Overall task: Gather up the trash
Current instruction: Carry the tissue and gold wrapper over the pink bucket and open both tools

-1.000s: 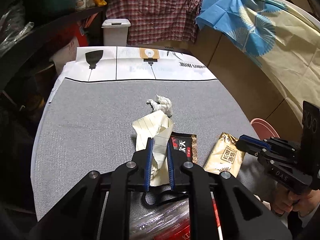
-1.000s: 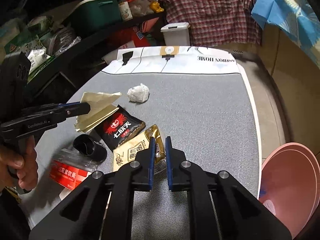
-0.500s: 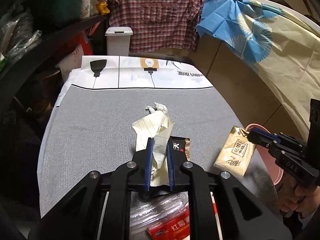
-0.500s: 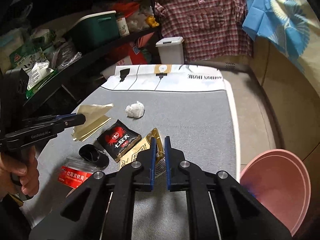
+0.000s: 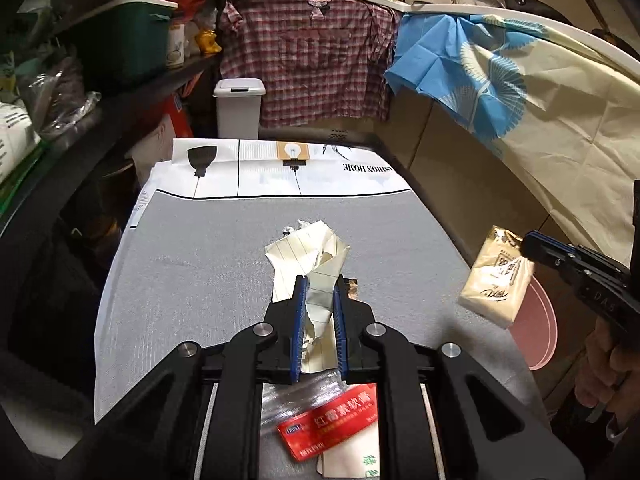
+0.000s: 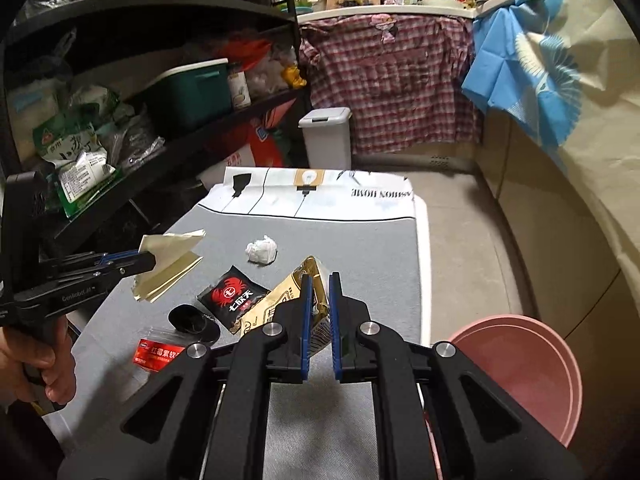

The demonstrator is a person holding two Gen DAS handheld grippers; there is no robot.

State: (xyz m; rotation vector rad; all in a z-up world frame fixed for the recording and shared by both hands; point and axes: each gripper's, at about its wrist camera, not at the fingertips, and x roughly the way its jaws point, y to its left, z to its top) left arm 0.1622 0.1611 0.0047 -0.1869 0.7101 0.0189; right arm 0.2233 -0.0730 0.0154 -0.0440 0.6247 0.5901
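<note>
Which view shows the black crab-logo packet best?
The right wrist view: the black packet lies flat on the grey mat, logo fully visible. In the left wrist view the left gripper and its lined paper hide all but a sliver.

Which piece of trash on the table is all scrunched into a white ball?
The crumpled tissue, lying alone beyond the black crab packet. The other trash is flat wrappers and packets.

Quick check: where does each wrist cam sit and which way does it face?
Left wrist: on the left gripper, facing along its fingers at held cream lined paper; right gripper at right edge.
Right wrist: on the right gripper, facing its held gold snack packet; left hand visible.
Shared: grey mat, white lidded bin, pink basin.
</note>
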